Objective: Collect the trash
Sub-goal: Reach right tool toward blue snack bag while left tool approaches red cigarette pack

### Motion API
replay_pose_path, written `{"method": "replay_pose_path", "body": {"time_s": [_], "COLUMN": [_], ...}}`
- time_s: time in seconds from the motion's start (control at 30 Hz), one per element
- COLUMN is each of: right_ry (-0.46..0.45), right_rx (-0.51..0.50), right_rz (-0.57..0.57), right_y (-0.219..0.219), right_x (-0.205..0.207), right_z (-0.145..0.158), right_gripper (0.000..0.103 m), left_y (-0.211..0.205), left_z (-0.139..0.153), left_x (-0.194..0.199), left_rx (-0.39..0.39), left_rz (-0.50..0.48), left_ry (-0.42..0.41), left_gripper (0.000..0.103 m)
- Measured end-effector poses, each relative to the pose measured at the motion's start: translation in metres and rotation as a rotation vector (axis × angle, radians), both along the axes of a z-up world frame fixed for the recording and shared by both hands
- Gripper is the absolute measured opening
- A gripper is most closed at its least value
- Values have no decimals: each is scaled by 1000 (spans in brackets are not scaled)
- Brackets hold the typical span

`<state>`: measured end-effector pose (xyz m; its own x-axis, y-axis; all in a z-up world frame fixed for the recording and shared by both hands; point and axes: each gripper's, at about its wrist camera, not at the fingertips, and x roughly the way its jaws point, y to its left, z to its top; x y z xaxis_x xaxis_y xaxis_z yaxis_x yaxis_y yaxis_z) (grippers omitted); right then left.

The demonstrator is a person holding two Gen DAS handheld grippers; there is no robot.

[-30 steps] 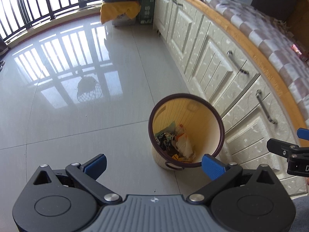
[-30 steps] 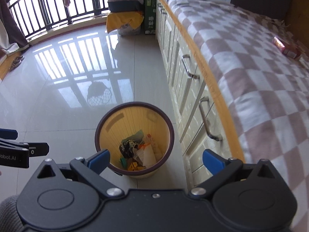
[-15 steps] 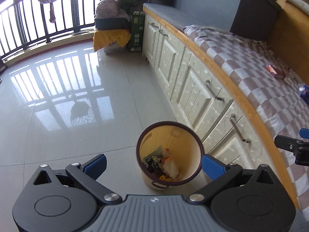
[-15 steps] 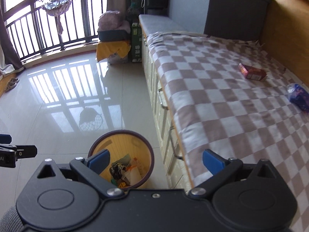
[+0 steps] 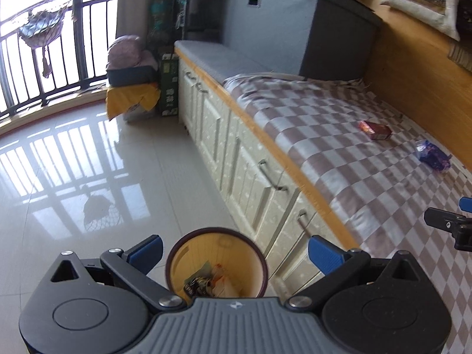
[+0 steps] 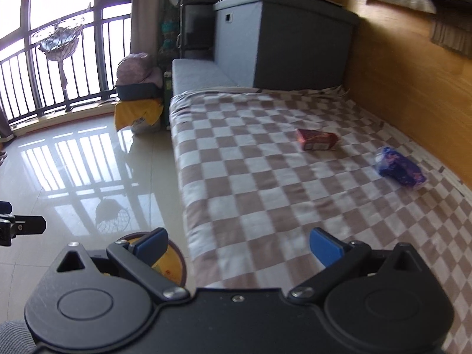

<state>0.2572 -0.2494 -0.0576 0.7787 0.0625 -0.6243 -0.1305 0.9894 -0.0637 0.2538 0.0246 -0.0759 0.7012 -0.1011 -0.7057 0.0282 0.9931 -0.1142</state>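
Your bench (image 6: 265,200), under its checked cloth, fills the right of both views. The bin (image 5: 216,262) at lower centre of the left view already holds wrappers. A red box (image 6: 317,139) and blue wrapper (image 6: 401,168) lie at right, near the wall. Both grippers (image 5: 234,252) (image 6: 239,244) are spread, empty. The slack wrapper could slip from a shallow pinch.

The left gripper (image 5: 236,252) gapes empty above the trash bin (image 5: 216,261); a red box (image 5: 375,129) lies far ahead-right.
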Motion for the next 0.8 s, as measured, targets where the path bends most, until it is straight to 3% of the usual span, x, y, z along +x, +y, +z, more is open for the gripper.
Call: {"method": "replay_pose_path", "body": {"time_s": [0.43,0.8], "right_ry": [-111,-168], "right_rx": [13,28], "right_rz": [-124,-275], "right_y": [-101,-188], "right_x": [21,48], "right_z": [0,-19], "right_gripper": [103,103], "left_y": [-100,-182], "left_z": [15,4], "left_x": [58,117], "left_rx": [3,26], "left_rz": [-135,-302], "left_ry": [-113,-166], "left_gripper": [103,103]}}
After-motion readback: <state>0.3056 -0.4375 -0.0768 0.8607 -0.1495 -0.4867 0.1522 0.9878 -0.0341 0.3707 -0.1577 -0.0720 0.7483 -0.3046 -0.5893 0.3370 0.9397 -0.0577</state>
